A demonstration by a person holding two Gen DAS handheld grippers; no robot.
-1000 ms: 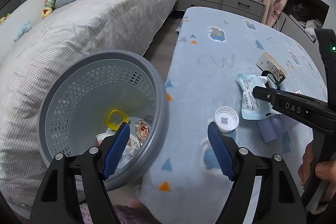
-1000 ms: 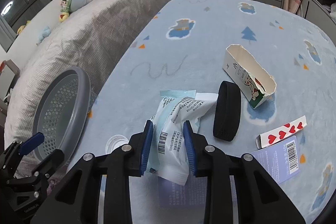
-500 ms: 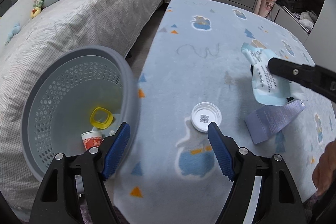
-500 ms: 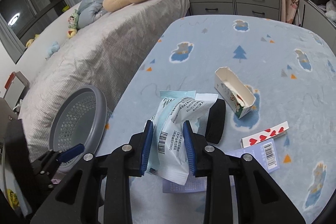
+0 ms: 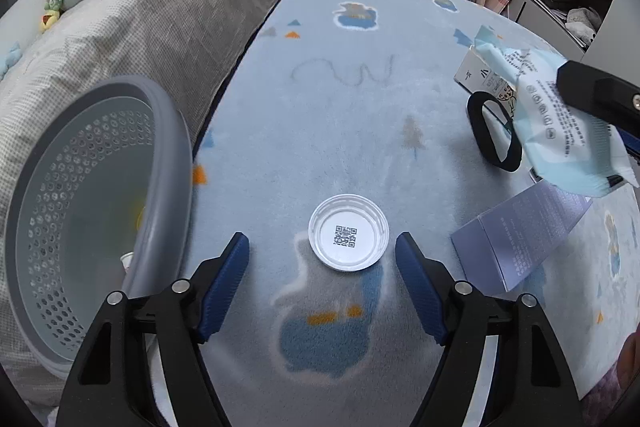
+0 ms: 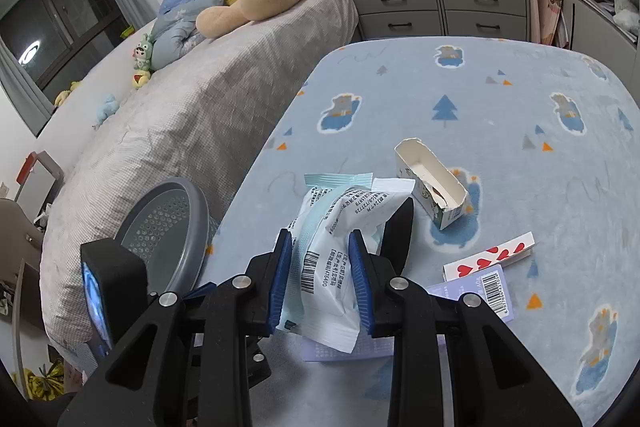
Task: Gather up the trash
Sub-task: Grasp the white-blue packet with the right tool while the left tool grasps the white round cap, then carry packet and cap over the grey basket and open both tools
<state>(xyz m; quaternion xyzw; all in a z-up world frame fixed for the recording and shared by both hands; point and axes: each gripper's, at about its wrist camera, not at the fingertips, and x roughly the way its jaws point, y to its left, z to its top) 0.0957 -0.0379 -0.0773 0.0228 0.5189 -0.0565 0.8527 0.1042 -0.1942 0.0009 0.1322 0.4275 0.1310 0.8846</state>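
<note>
While my right tongs (image 6: 320,269) pinch a crumpled white-and-pale-blue wrapper (image 6: 340,227) between their blue pads, lifted off the bench (image 6: 500,99), I can read a barcode and rows of small black print on its face; its top fans out flat and its lower end hangs ragged beneath the pads. From the left wrist view the same wrapper (image 5: 560,123) shows at about 3 o'clock, clamped under a black finger. My left tongs (image 5: 322,269) are spread wide and grip nothing; a round white plastic lid (image 5: 348,237) with a QR code in its centre lies on the blue fleece cover between their tips, touching neither. At 9 o'clock of that view stands the grey perforated basket (image 5: 160,187), tilted toward me beside the bench's edge, against the bed (image 5: 140,27). Near the wrapper lie a black band (image 5: 486,135), an open white carton (image 6: 432,183) at 1 o'clock in the right view, a card with red hearts (image 6: 488,255) and a pale purple box (image 5: 520,231).
</note>
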